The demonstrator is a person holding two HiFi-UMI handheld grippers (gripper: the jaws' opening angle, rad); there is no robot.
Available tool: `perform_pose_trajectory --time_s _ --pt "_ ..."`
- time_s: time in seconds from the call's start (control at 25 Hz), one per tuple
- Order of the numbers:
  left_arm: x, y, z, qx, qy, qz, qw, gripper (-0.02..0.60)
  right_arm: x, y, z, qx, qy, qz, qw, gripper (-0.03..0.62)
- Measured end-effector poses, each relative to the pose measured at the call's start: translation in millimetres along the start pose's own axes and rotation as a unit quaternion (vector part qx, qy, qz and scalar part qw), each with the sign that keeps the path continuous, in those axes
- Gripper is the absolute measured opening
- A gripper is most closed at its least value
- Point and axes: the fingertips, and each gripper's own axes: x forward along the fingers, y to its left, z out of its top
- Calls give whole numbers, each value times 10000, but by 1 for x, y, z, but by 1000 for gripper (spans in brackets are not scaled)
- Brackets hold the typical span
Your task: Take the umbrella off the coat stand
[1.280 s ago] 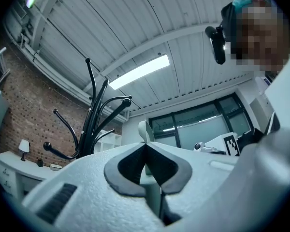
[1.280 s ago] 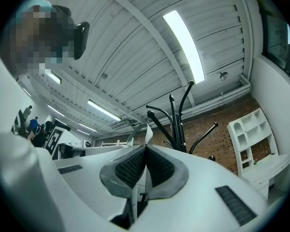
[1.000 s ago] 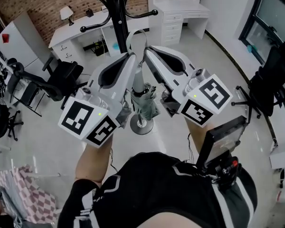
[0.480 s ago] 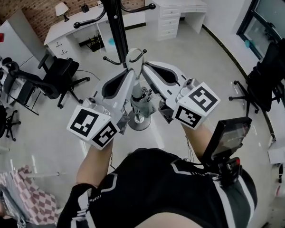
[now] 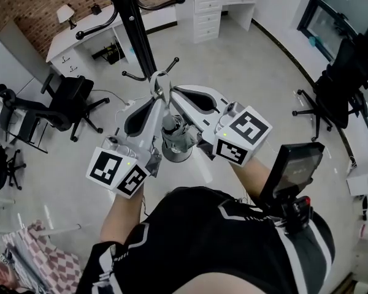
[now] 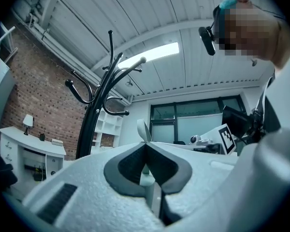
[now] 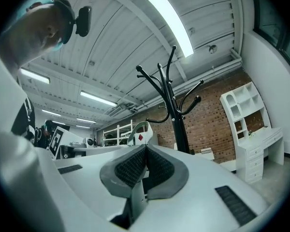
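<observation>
**Umbrella gripped at the handle by both grippers, just on the near side of the stand's lower hooks**

The coat stand (image 5: pixel 134 29) rises at the far left of the head view. Its black pole runs down toward the grippers, and its lower hooks (image 5: pixel 130 76) branch out just beyond them.

The umbrella (image 5: pixel 175 136) is folded and hangs with its long axis roughly vertical. Its body drops toward the floor below the two sets of jaws. Its curved handle (image 5: pixel 154 84) sits at the top, close to the lower hooks.

The left gripper (image 5: pixel 157 98) comes in from the near left and the right gripper (image 5: pixel 172 92) from the near right. Their tips meet at the handle, so neither is nearer than the other.

- Left gripper: jaws pressed together on the handle, which shows as a pale strip standing up past the pads.
- Right gripper: jaws likewise clamped on the handle, with its loop showing above them.

In both gripper views the handle loop stands apart from the pole. The head view does not settle whether the loop has cleared the nearest hook. The judgement is that the coming move is a pull toward the near side, away from the pole, with the umbrella kept hanging straight.
</observation>
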Motion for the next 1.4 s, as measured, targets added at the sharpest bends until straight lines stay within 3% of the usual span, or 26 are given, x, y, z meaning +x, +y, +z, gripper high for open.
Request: perform_pose_trajectory --time_s 0.76,1.4 --pt "-7 16 -32 -150 254 159 9994 11 4 -2 -35 -176 337 -100 9992 11" --pt "-9 18 -39 -182 367 151 9990 11 6 0 -43 -208 428 -140 9988 11"
